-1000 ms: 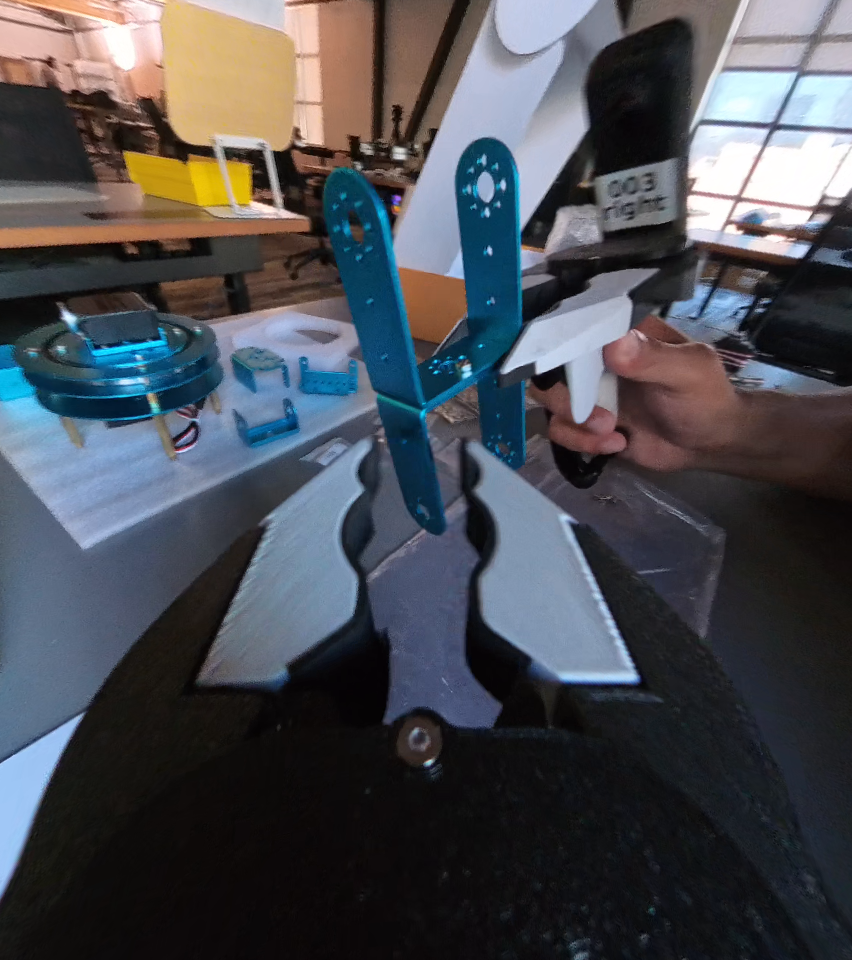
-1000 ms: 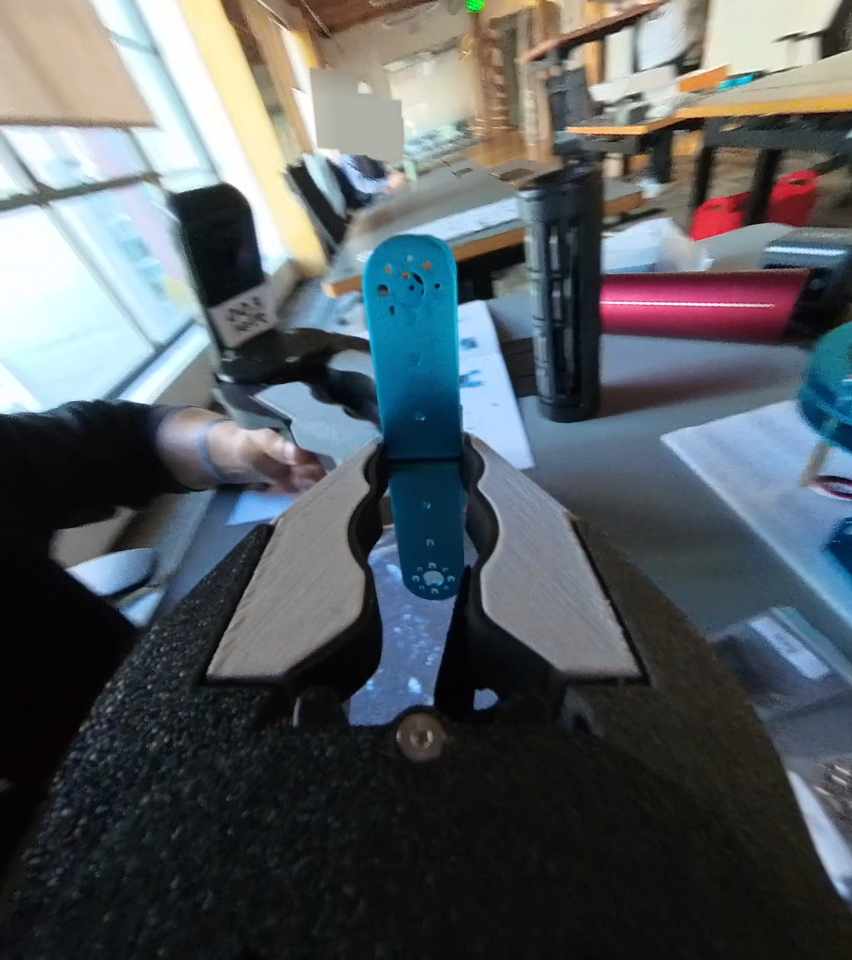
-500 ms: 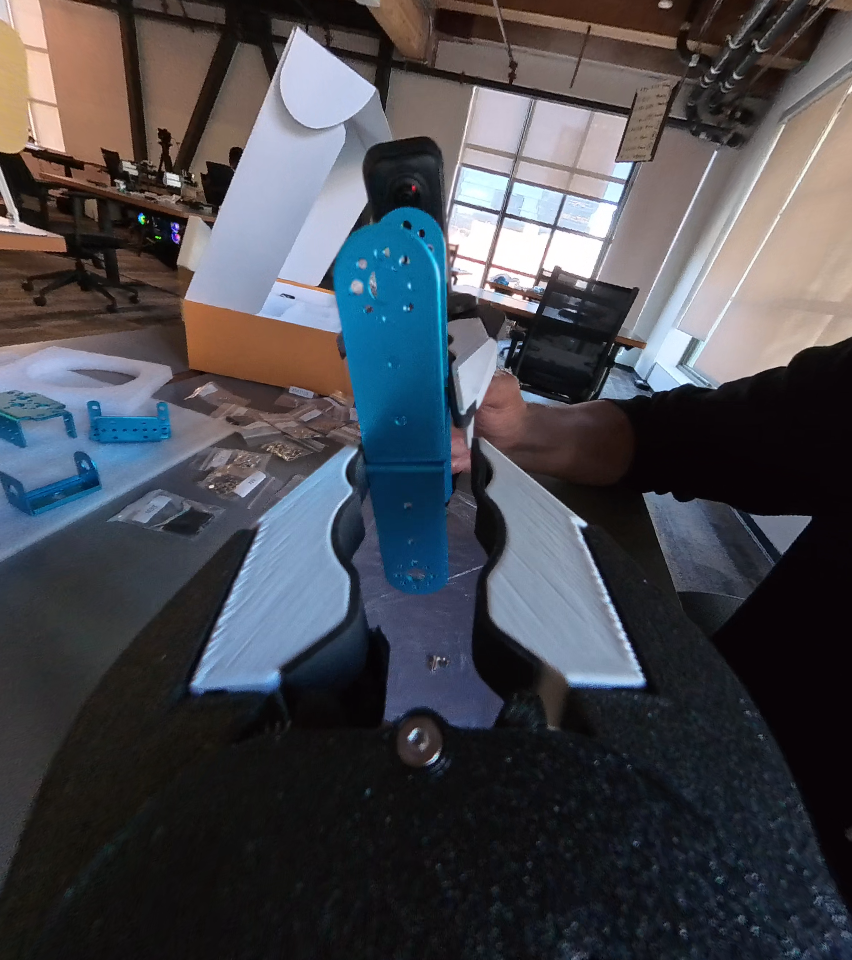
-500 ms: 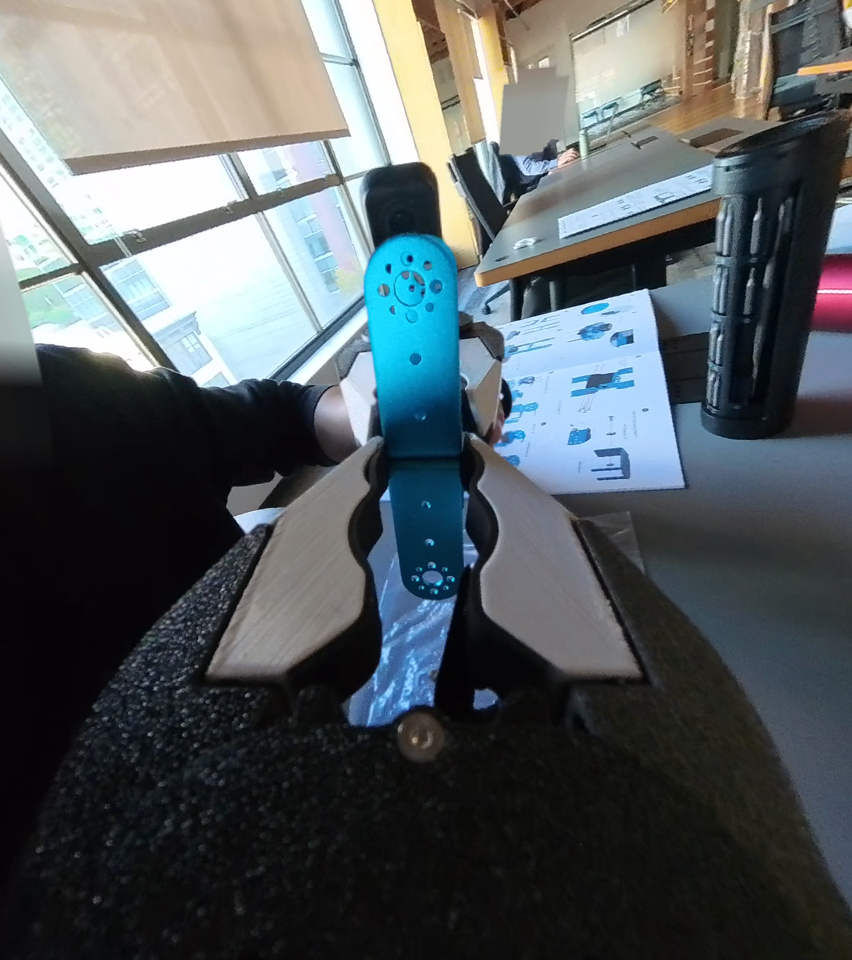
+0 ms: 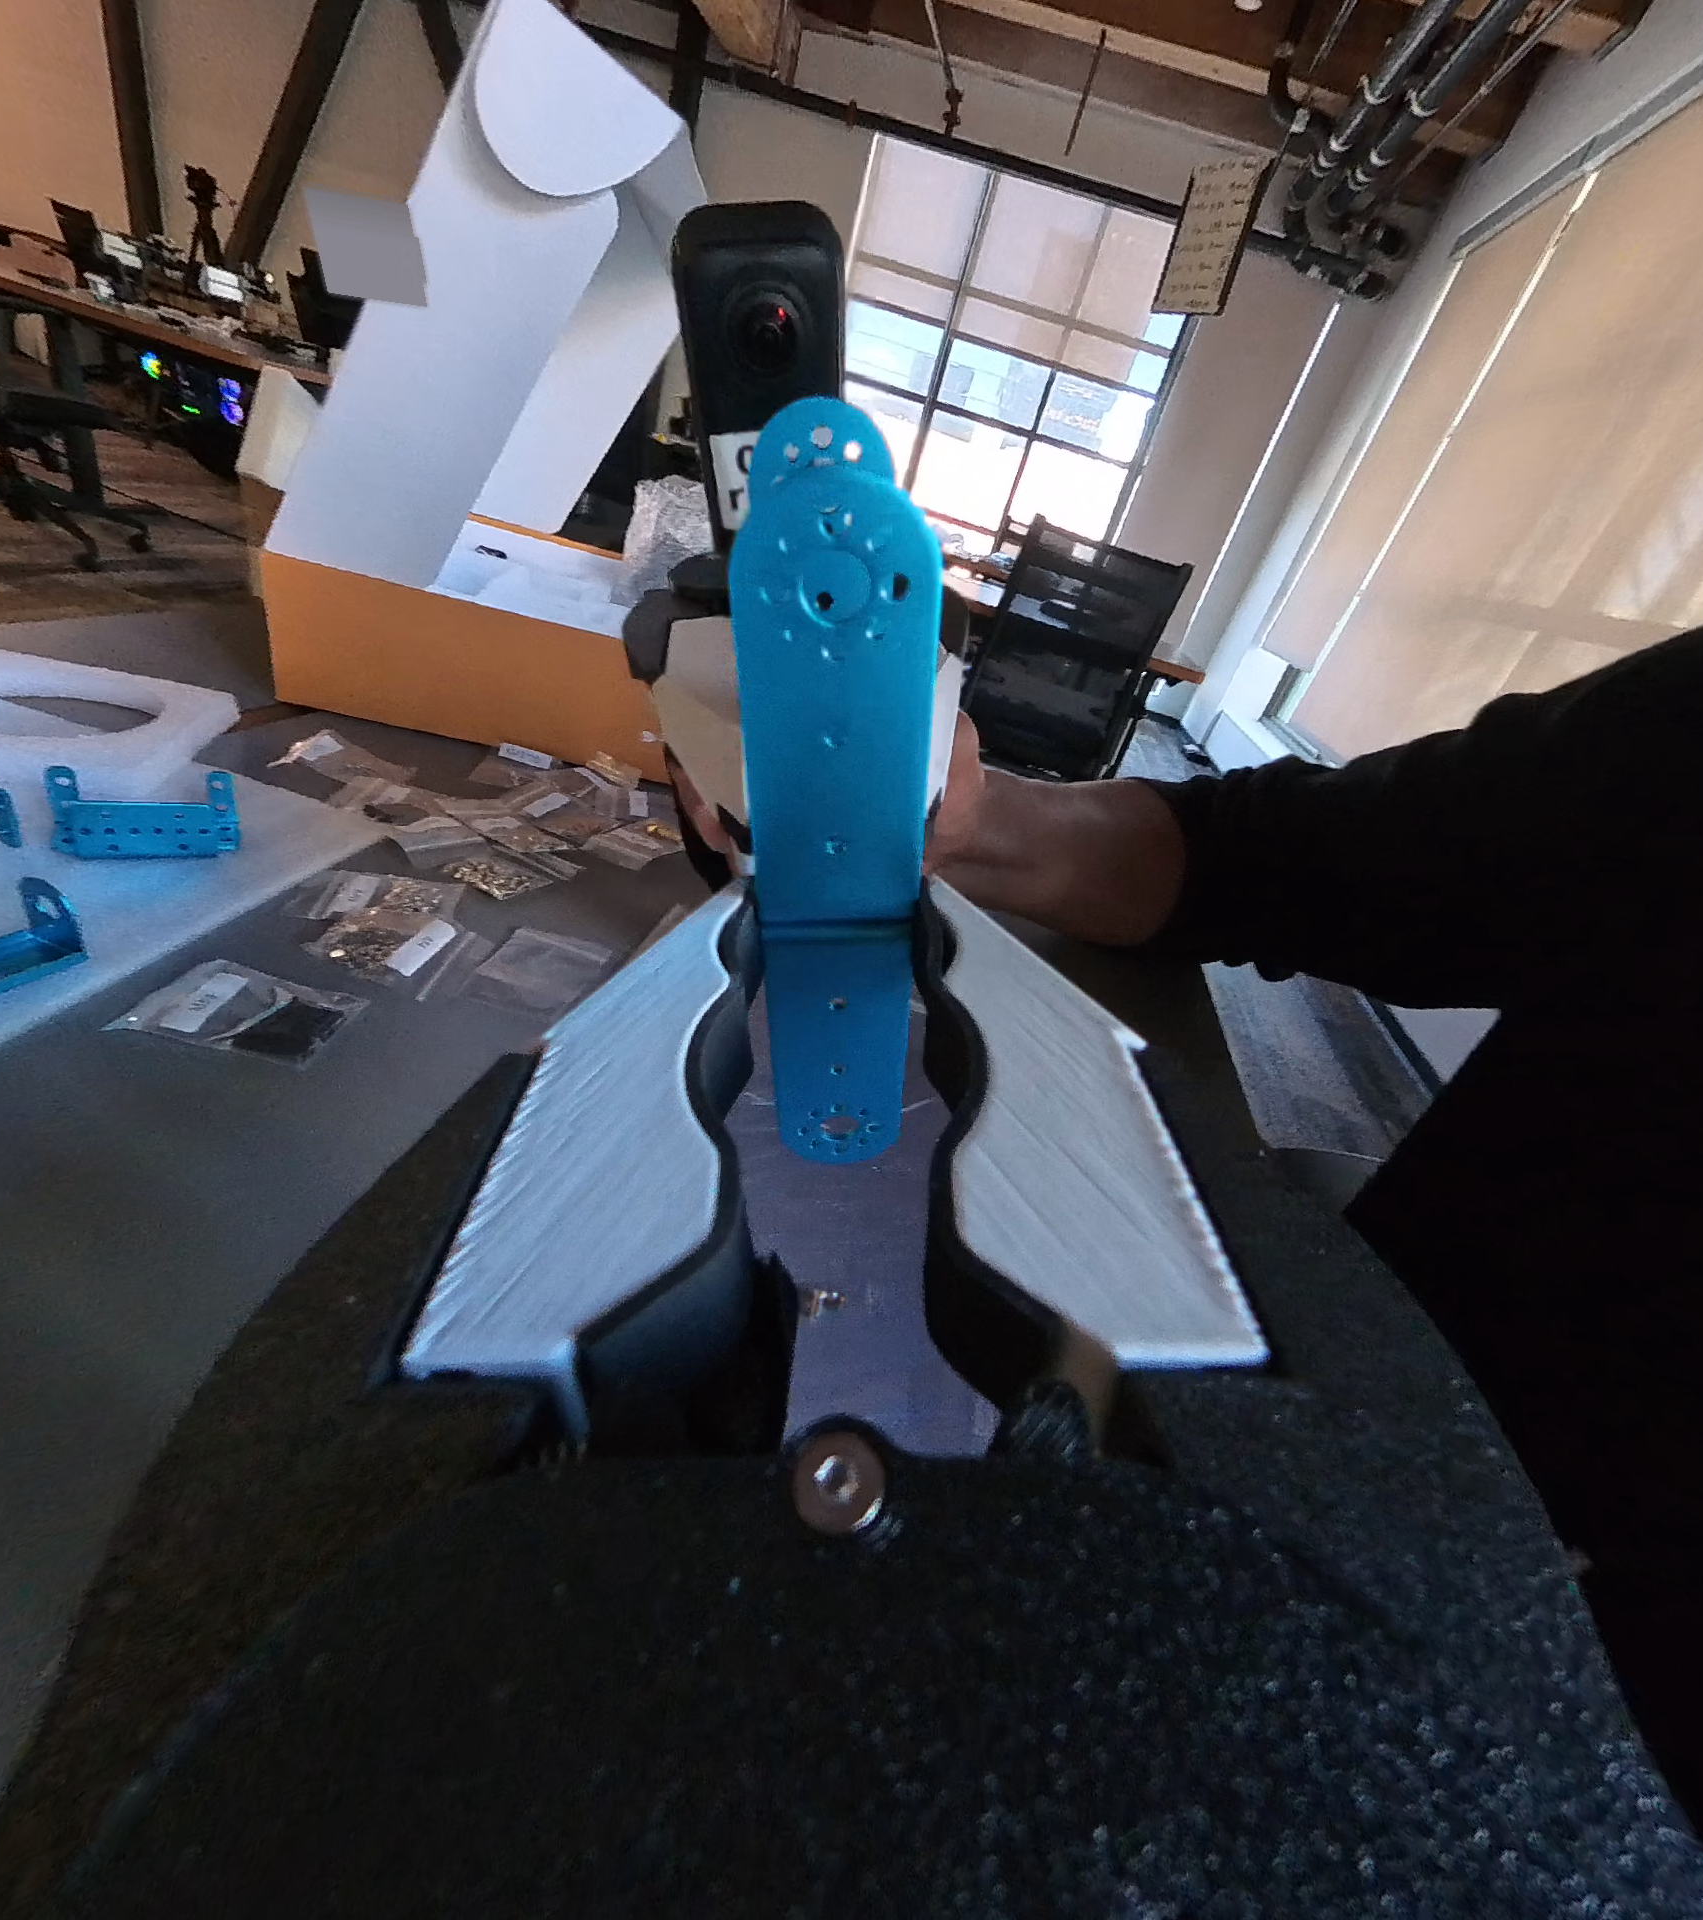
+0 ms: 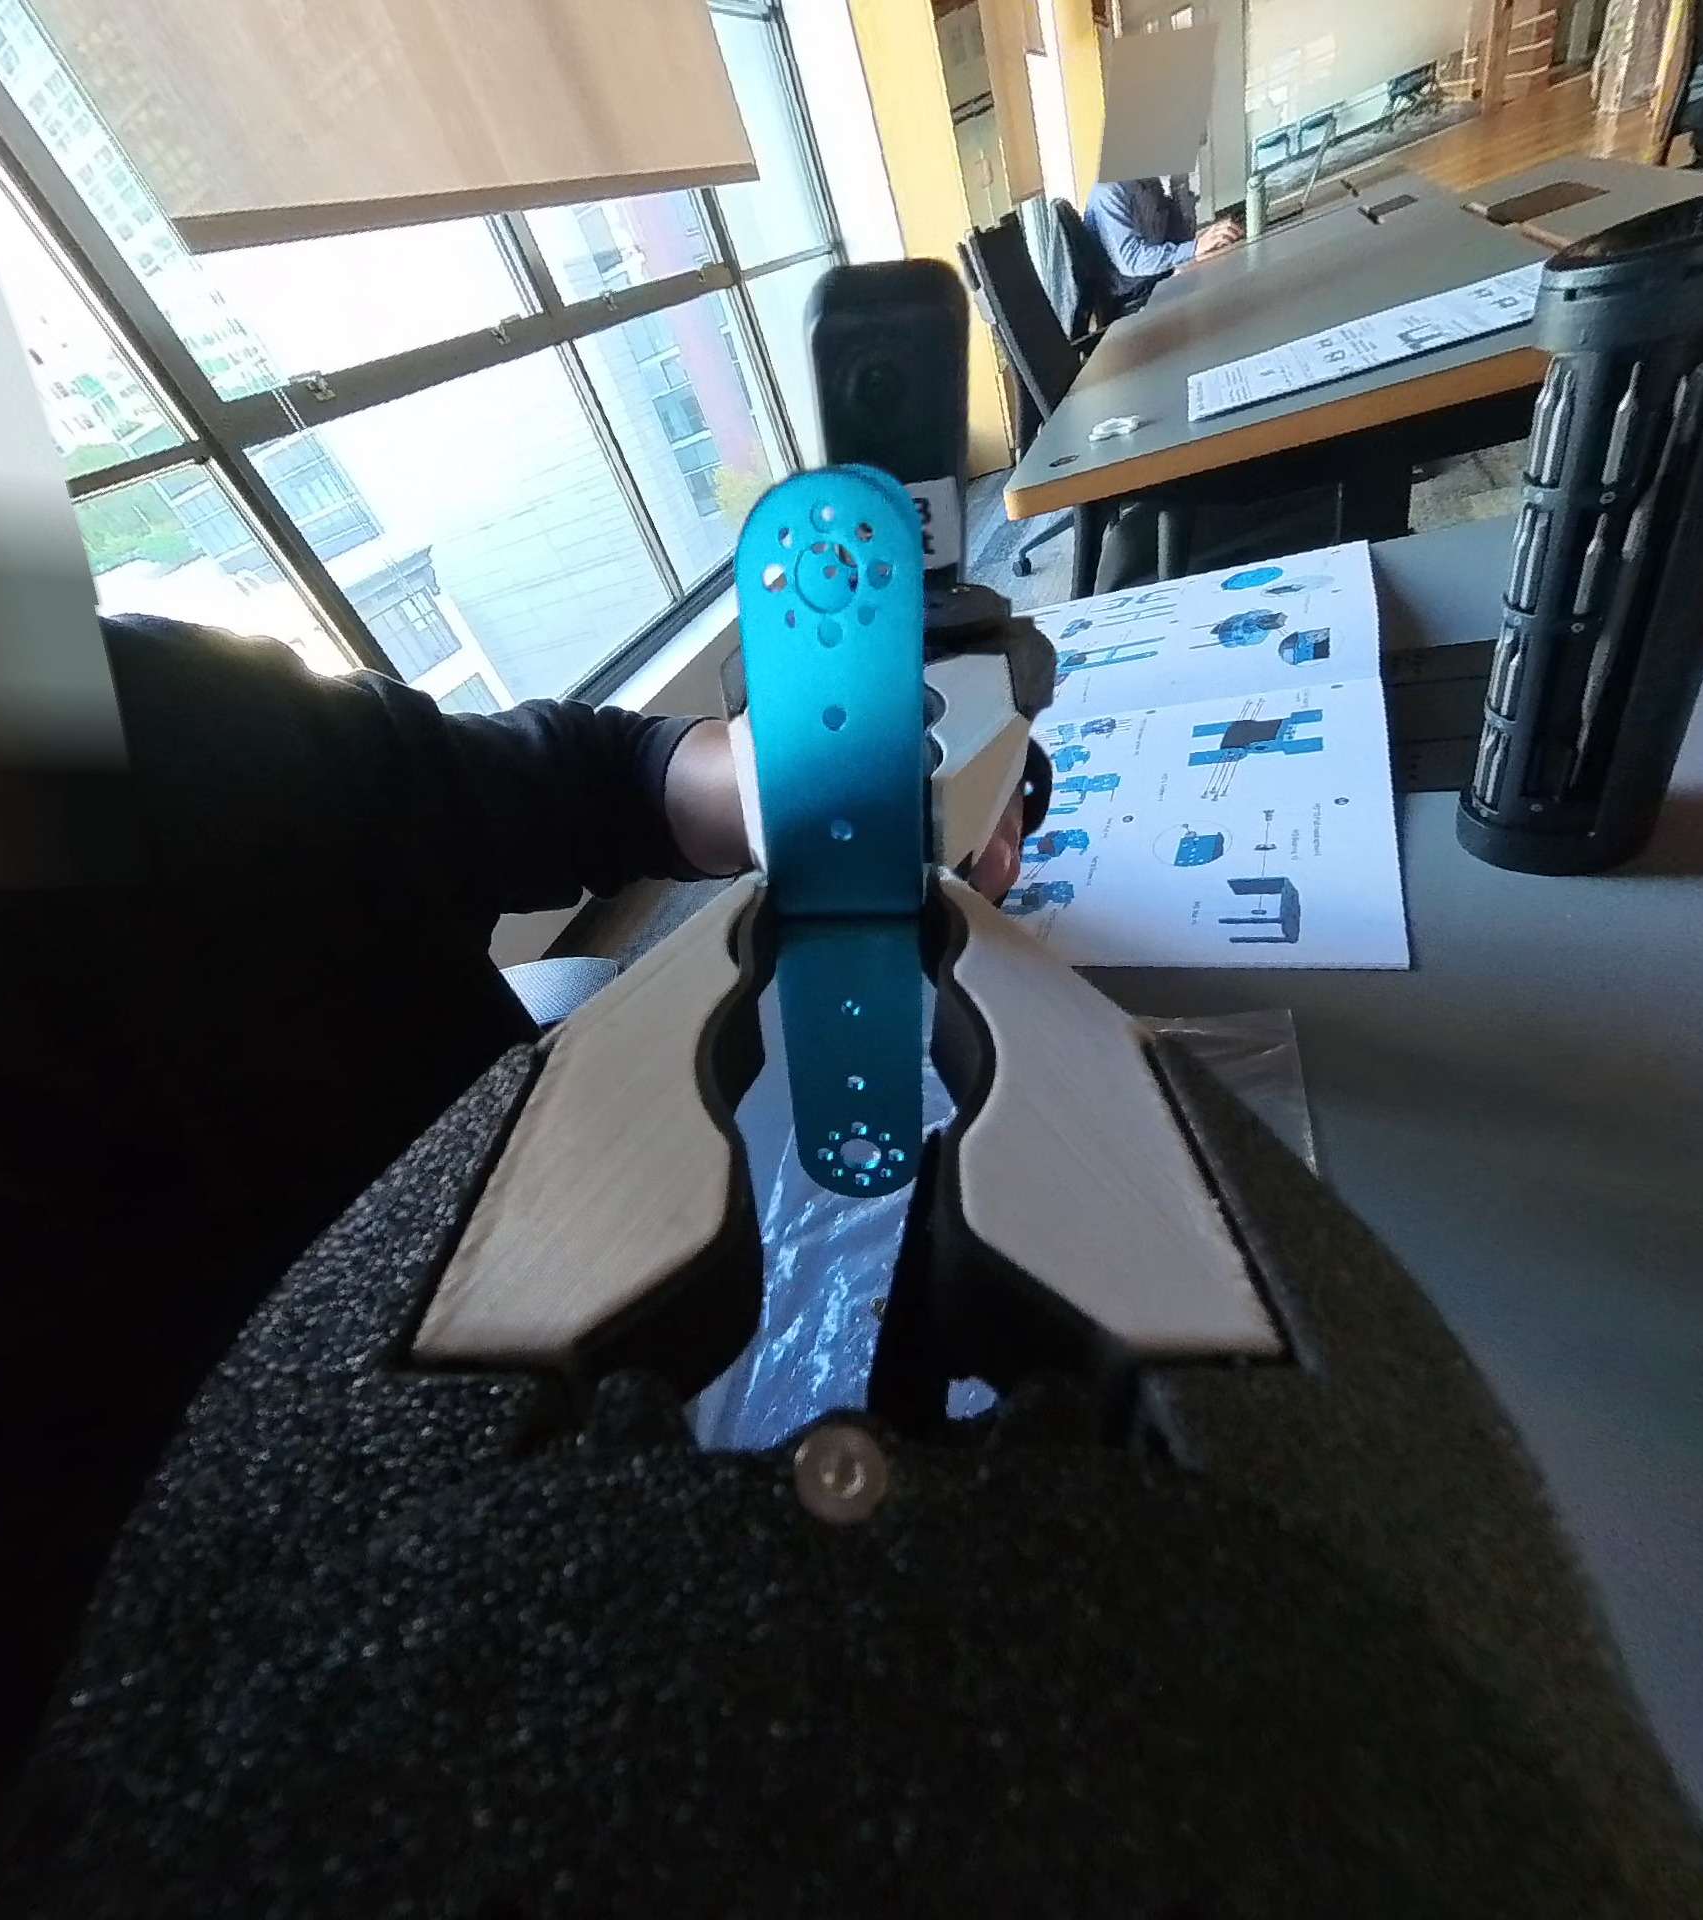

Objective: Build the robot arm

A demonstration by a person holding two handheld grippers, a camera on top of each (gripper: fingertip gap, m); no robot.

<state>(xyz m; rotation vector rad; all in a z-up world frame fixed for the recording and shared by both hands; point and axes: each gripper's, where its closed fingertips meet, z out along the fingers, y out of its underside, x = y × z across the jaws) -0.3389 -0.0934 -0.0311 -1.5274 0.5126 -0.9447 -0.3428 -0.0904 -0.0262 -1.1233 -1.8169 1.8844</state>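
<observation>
Jaws: both clamped on my blue bracket [image 5: 831, 727], frame centre, raised off the worktop [image 5: 99, 1195].
Left gripper [image 5: 834, 914]: grips near bend.
Right gripper [image 6: 845, 894]: opposing, likely steadying.
Spare brackets [image 5: 140, 826]: left edge.
</observation>
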